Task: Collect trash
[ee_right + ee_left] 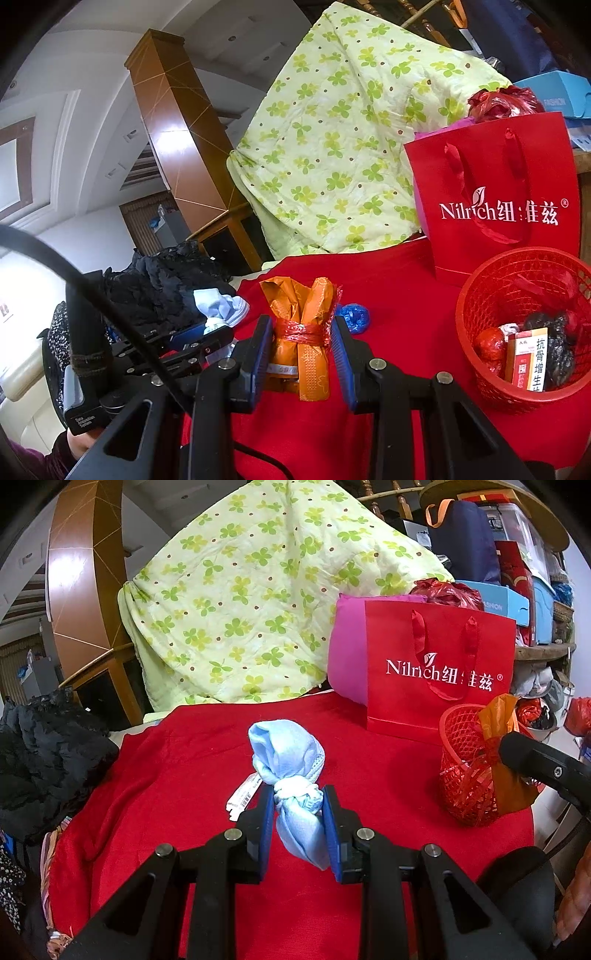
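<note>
Two knotted bundles, held over red cloth

We note the left gripper clamped on a soft pale-blue bundle; the right gripper pinches a crinkly orange bundle beside the red mesh basket. Floral quilt behind.

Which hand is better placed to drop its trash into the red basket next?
Right. The right gripper holds the orange wrapper bundle just beside the red mesh basket. The left gripper, holding the knotted light-blue cloth bundle, sits farther from it.
</note>
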`<action>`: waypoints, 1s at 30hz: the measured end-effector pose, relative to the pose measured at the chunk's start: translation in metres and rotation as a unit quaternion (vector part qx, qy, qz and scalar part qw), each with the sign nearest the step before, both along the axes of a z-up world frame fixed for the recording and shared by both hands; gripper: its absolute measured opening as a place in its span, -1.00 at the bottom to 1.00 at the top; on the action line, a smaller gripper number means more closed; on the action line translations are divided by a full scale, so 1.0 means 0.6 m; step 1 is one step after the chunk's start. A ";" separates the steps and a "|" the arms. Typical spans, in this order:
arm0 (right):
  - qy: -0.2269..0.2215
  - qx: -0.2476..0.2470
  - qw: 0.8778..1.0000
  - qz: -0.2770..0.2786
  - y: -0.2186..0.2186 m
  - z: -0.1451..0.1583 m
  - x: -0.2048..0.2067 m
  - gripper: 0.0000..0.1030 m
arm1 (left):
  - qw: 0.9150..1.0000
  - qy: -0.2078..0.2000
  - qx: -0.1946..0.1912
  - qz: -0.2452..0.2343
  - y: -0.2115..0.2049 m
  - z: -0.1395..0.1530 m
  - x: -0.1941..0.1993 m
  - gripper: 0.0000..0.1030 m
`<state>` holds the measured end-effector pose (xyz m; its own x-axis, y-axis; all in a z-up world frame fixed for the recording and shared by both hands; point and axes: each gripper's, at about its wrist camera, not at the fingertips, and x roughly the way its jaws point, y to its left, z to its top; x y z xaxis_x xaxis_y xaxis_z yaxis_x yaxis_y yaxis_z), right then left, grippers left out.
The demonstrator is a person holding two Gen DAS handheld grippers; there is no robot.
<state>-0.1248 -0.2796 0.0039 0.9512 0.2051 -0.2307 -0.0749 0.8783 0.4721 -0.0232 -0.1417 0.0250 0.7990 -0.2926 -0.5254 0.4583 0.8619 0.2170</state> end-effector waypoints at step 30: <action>0.004 0.020 0.999 -0.034 -0.029 -0.007 -0.038 -0.33 | 0.999 0.015 0.019 -0.027 -0.051 -0.020 -0.009 -0.47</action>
